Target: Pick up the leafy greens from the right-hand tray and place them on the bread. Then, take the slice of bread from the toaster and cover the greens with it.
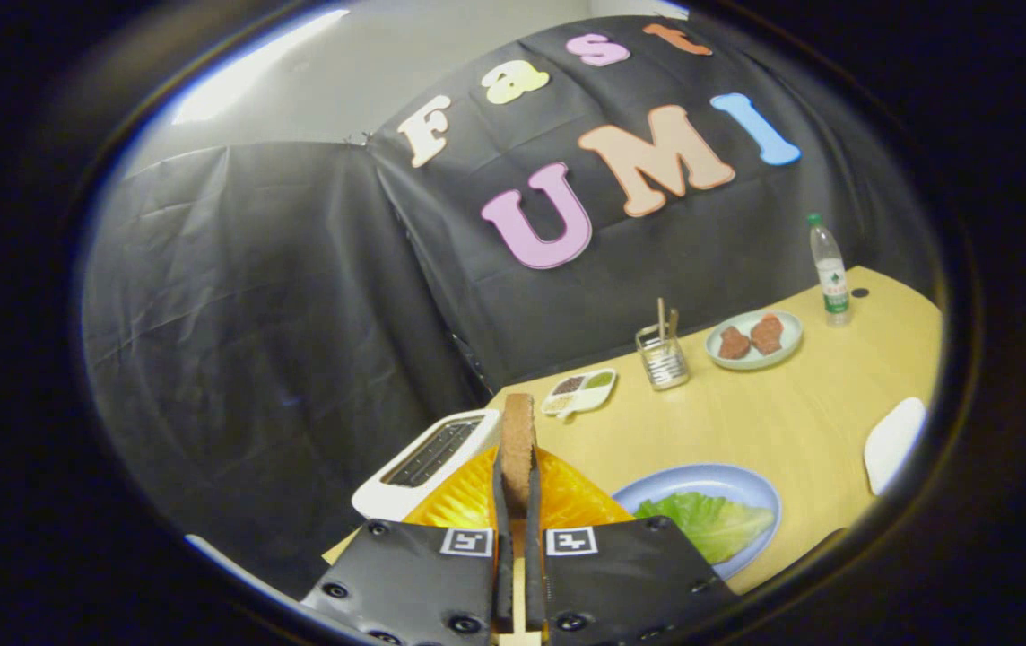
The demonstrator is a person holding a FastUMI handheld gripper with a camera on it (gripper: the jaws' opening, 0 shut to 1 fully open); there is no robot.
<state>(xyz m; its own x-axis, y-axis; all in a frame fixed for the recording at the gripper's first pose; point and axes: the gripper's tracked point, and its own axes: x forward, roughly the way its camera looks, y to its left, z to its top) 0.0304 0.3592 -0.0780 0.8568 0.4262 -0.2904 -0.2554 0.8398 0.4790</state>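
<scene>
While the two fingers of the gripper stand almost together, they pinch a brown slice of bread edge-on between them, so the slice rises upright past the fingertips, held above the pale wooden table. Both fingers press on its faces.

Just left of the fingers sits a white toaster with a dark slot on top, at the near corner of the table. Behind the fingers and the held slice spreads a ridged orange sheet or tray; I cannot tell what it is, nor whether anything lies on it. Beyond the slice, farther back on the table, is a small white divided dish holding dark, pale and green fillings in its compartments.

Right of the fingers, close beside them, a pale blue round plate carries the green leafy greens, which lie on its near half. Farther back, a clear glass holder with wooden sticks standing in it is near the booth's wall, and just right of it a light round plate bears two reddish-brown patties. Beyond that plate stands a clear plastic bottle with a green cap, upright. At the table's right side lies a white rounded object, too cut off to identify.
</scene>
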